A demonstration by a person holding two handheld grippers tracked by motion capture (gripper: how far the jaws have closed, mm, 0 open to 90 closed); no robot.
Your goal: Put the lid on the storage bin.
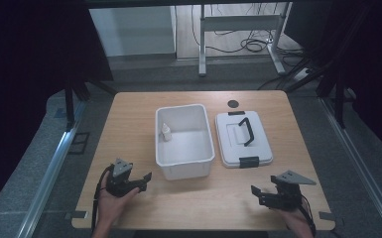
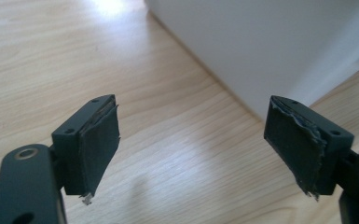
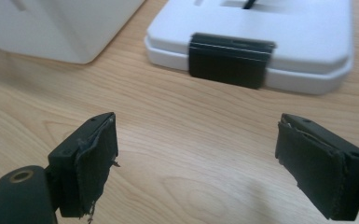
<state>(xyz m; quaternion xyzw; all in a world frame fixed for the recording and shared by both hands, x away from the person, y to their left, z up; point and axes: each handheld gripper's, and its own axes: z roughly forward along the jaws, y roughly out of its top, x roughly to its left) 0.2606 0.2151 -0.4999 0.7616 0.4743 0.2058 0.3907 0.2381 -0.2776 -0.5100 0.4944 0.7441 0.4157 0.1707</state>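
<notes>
A white open bin (image 1: 186, 171) stands mid-table with a small white bottle (image 1: 165, 132) upright inside at its left wall. Its white lid (image 1: 231, 148), with a black handle (image 1: 247, 131) and black clasps, lies flat just right of it. My left gripper (image 1: 144, 182) rests near the bin's front left corner, open and empty. In the left gripper view the gripper (image 2: 193, 149) faces the bin's wall (image 2: 270, 46). My right gripper (image 1: 258, 195) sits in front of the lid, open and empty. In the right gripper view the gripper (image 3: 196, 163) points at the lid's clasp (image 3: 231, 60).
The wooden table (image 1: 129, 119) has a small black round cap (image 1: 233, 103) near its far edge, behind the lid. Dark frame posts stand at both sides of the table. A desk's legs and cables lie on the floor beyond.
</notes>
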